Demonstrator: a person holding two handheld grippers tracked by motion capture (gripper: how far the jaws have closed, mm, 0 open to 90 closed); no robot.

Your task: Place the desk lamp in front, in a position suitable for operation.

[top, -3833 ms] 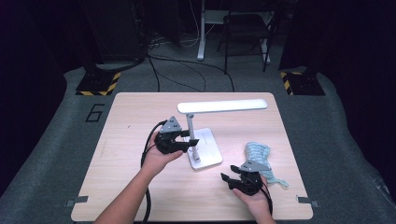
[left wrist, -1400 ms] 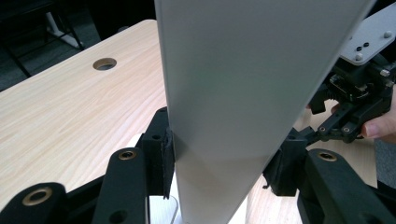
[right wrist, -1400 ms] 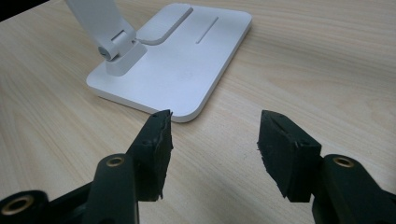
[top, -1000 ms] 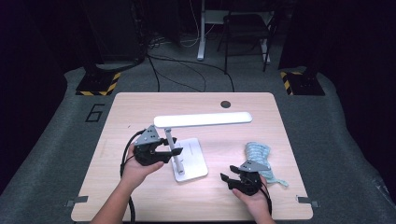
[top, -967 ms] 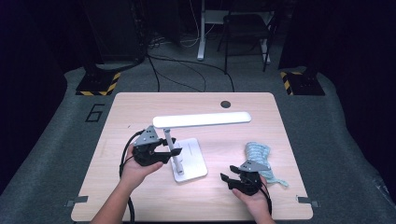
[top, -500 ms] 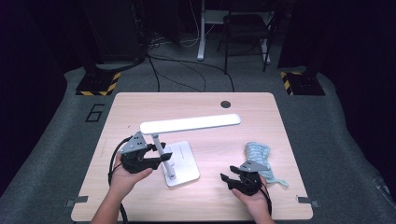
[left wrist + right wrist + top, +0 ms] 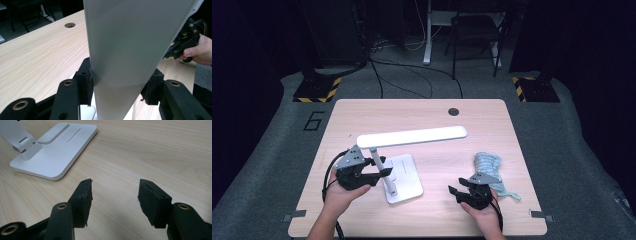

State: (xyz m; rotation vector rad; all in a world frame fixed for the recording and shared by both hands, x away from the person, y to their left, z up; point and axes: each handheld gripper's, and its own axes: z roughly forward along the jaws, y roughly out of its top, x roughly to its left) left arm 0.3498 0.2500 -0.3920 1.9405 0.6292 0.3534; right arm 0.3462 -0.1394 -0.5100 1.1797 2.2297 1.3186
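Holding item: white desk lamp (image 7: 404, 150), upright on table's (image 7: 492, 125) left half, arm clamped in left gripper (image 7: 379, 172). Right gripper (image 7: 458, 194) idle, jaws apart, empty. Cloth (image 7: 489, 167) untouched; wiping apparently pending.

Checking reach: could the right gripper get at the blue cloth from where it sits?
Probably yes. The right gripper is open and empty, and the blue cloth lies right beside it with nothing between.

Lamp (image 7: 404, 172) left on table (image 7: 492, 120), cloth (image 7: 492, 170) right.
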